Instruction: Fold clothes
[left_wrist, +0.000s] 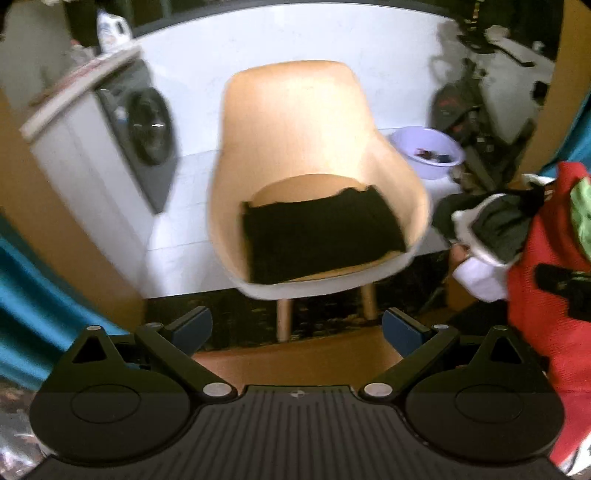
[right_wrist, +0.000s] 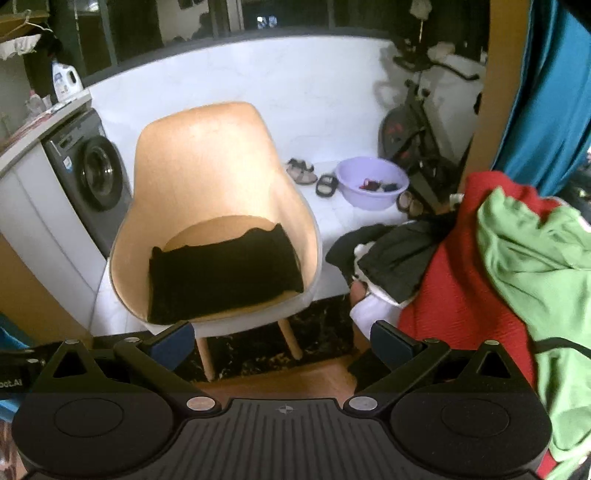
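A folded black garment (left_wrist: 321, 236) (right_wrist: 225, 271) lies flat on the seat of a tan shell chair (left_wrist: 295, 122) (right_wrist: 207, 158). To the right a heap of clothes holds a red piece (left_wrist: 539, 291) (right_wrist: 458, 280), a green piece (right_wrist: 535, 266) (left_wrist: 581, 218) and dark and white pieces (left_wrist: 491, 225) (right_wrist: 395, 258). My left gripper (left_wrist: 297, 330) is open and holds nothing, short of the chair. My right gripper (right_wrist: 282, 343) is open too, below the chair's front edge, its right finger (right_wrist: 393, 343) close to the heap.
A front-loading washing machine (left_wrist: 144, 125) (right_wrist: 92, 170) stands left of the chair under a counter. A lilac basin (left_wrist: 428, 149) (right_wrist: 371, 182), sandals (right_wrist: 303, 171) and an exercise bike (right_wrist: 417, 122) sit behind on white tiles. Teal curtains (right_wrist: 546, 92) (left_wrist: 33, 306) hang at the sides.
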